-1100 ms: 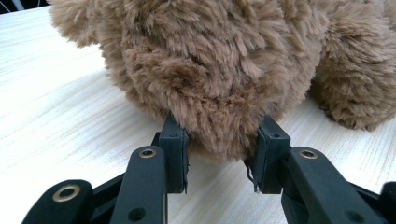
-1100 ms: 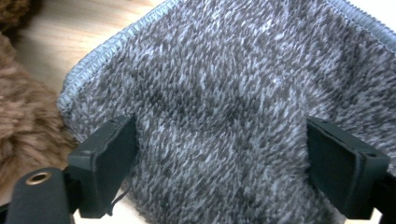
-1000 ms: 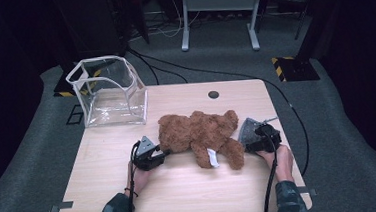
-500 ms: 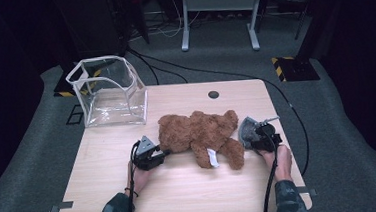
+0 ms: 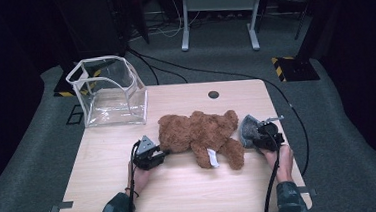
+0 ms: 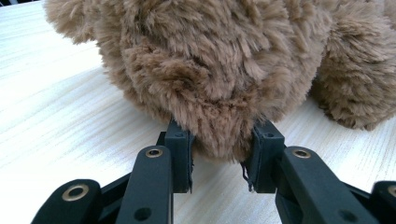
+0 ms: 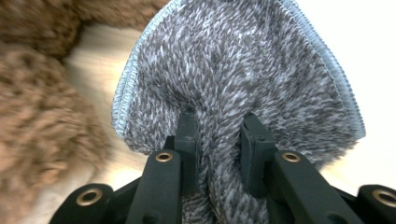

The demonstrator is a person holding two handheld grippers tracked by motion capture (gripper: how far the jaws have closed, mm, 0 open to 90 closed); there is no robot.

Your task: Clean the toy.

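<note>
A brown plush bear (image 5: 198, 135) lies on its side in the middle of the wooden table (image 5: 182, 196). My left gripper (image 5: 165, 151) is at the bear's left end. In the left gripper view, the gripper (image 6: 219, 140) is shut on a bulge of the bear's fur (image 6: 210, 60), with both pads pressed into it. At the bear's right end, my right gripper (image 5: 252, 134) holds a grey knitted cloth (image 5: 247, 130). Its jaws have just been closing, and in the right gripper view the gripper (image 7: 218, 126) pinches a fold of that cloth (image 7: 243, 60). The bear (image 7: 42, 135) lies blurred beside it.
A clear plastic box (image 5: 109, 91) with a white rim stands open at the table's back left corner. A small dark round hole (image 5: 213, 94) sits near the back edge. Cables (image 5: 214, 74) run over the grey floor behind the table.
</note>
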